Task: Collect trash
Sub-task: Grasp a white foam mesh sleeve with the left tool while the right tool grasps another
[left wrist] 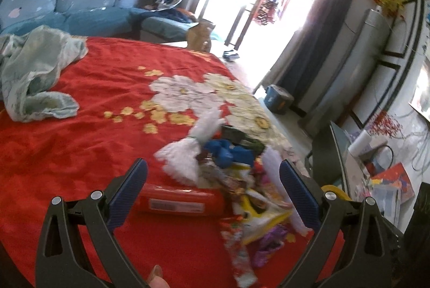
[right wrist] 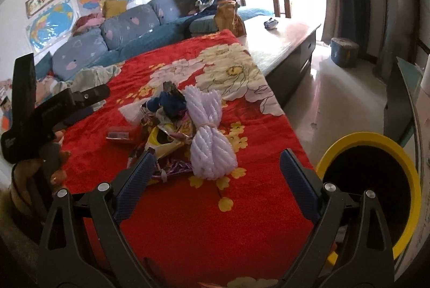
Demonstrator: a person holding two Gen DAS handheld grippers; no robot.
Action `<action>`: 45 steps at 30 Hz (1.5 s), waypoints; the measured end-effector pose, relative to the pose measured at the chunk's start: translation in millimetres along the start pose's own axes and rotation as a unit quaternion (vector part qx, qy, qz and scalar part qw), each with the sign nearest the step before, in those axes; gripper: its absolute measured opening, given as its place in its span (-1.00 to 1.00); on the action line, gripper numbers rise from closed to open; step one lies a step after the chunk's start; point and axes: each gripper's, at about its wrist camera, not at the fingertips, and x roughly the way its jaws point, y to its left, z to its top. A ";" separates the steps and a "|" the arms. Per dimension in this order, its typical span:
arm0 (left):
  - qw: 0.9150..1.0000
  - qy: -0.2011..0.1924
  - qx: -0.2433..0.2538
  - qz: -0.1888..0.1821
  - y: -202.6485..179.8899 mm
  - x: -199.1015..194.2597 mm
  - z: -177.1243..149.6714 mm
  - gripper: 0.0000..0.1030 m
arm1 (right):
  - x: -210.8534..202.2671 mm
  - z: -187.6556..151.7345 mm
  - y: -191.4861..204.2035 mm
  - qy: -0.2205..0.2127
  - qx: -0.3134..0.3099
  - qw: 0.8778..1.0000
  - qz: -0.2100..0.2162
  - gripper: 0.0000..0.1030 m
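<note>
Left wrist view: the left gripper (left wrist: pixel 213 181) hangs with its fingers (left wrist: pixel 129 191) spread wide, nothing between them, low over the red blanket (left wrist: pixel 80 153). Right ahead lies the trash pile (left wrist: pixel 242 194): a red tube (left wrist: pixel 180 200), crinkled wrappers, white yarn (left wrist: pixel 188 156), all blurred. A pale green cloth (left wrist: pixel 35 73) sits well apart at far left.

Right wrist view: the right gripper (right wrist: pixel 215 180) is released too, fingers (right wrist: pixel 298 180) apart and empty, the white yarn bundle (right wrist: pixel 209 137) and wrappers (right wrist: pixel 164 140) just beyond them. The yellow-rimmed bin (right wrist: pixel 403 159) stands beside the blanket's edge at right.
</note>
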 end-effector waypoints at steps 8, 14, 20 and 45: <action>0.999 0.023 -0.049 0.003 36.3 22.1 4.7 0.44 | 28.5 2.2 -3.7 0.029 0.011 0.999 -0.020 0.67; 0.993 0.063 -0.092 -0.024 51.4 50.3 3.4 0.09 | 46.9 -1.2 -8.7 0.051 0.030 0.998 -0.006 0.59; 0.990 0.082 -0.112 -0.033 57.3 67.5 2.4 -0.12 | 64.5 -7.0 -14.4 0.079 0.057 0.995 0.016 0.39; 0.997 -0.009 -0.069 -0.029 47.6 29.4 12.9 -0.73 | 42.0 -6.4 -11.9 0.036 0.037 0.998 0.025 -0.59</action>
